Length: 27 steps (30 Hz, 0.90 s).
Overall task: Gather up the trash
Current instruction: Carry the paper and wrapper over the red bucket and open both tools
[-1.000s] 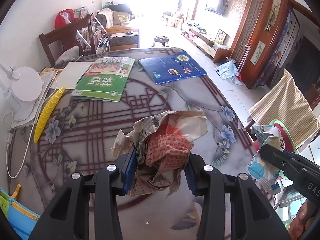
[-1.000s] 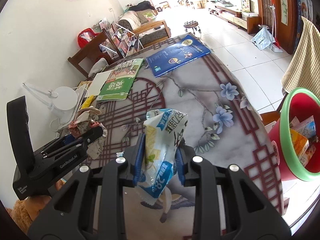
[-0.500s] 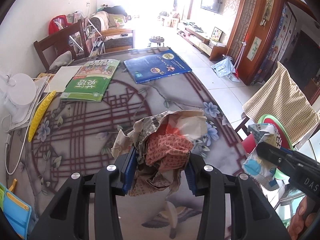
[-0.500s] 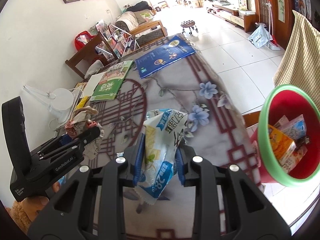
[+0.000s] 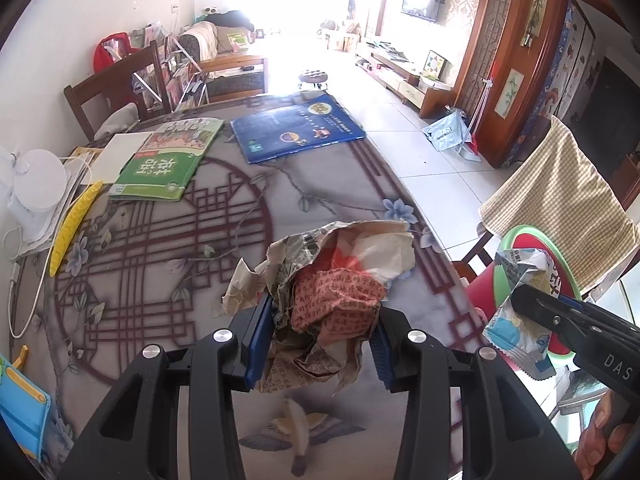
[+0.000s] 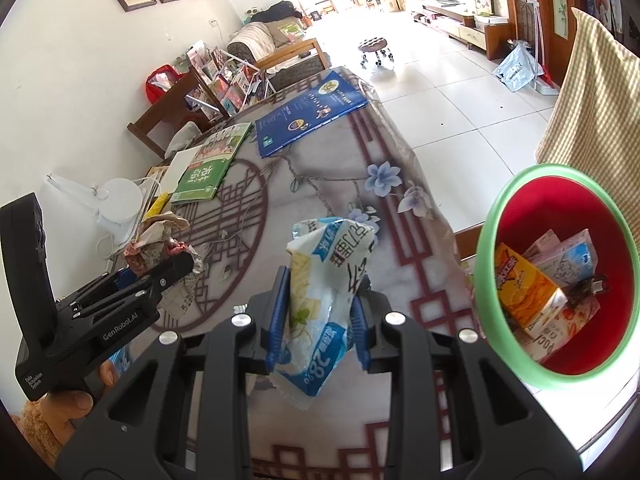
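Crumpled paper (image 5: 336, 300) pinched in left claw (image 5: 316, 344); snack bag (image 6: 324, 300) in right claw (image 6: 318, 320).

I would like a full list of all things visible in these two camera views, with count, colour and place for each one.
crumpled newspaper: 1, grey and red, held in left gripper
snack wrapper: 1, white and blue, held in right gripper
trash bin: 1, red with green rim, beside the table's edge, boxes inside
green book: 1, table's far side
blue book: 1, table's far end
yellow strip: 1, table's left edge
desk lamp: 1, white, table's left edge
tablecloth: 1, grey with dark red pattern
checked cloth: 1, beige, behind the bin
left gripper: black, blue pads, shut
right gripper: black, blue pads, shut
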Each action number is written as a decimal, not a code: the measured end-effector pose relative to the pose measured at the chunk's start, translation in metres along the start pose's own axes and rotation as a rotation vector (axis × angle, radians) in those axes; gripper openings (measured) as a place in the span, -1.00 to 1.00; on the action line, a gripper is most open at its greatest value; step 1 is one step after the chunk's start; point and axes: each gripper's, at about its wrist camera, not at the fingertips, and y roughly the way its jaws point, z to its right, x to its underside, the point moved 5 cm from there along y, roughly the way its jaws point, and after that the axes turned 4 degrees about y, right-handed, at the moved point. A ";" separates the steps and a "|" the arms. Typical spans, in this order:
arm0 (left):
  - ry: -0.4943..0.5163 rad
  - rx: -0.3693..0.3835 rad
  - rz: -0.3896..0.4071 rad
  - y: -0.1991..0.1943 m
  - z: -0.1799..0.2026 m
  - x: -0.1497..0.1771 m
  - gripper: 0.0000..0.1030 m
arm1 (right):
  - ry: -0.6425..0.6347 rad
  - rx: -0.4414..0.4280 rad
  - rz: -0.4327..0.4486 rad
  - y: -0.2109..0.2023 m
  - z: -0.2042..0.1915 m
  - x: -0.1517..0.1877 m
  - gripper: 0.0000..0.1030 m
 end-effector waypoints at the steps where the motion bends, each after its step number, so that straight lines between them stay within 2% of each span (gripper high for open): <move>1: 0.001 0.004 0.001 0.000 0.005 -0.001 -0.22 | 0.003 0.001 0.002 -0.001 0.003 -0.001 -0.45; 13: 0.054 0.045 -0.026 0.006 0.050 -0.002 -0.22 | 0.045 0.018 0.016 -0.014 0.038 -0.007 -0.45; 18: 0.138 0.059 -0.032 0.011 0.082 -0.005 -0.22 | 0.090 0.046 0.041 -0.025 0.067 -0.012 -0.45; 23: 0.175 0.182 -0.058 0.016 0.127 -0.014 -0.22 | 0.161 0.109 0.089 -0.048 0.113 -0.016 -0.45; 27: 0.253 0.239 -0.060 0.023 0.170 -0.017 -0.22 | 0.229 0.172 0.126 -0.070 0.154 -0.015 -0.45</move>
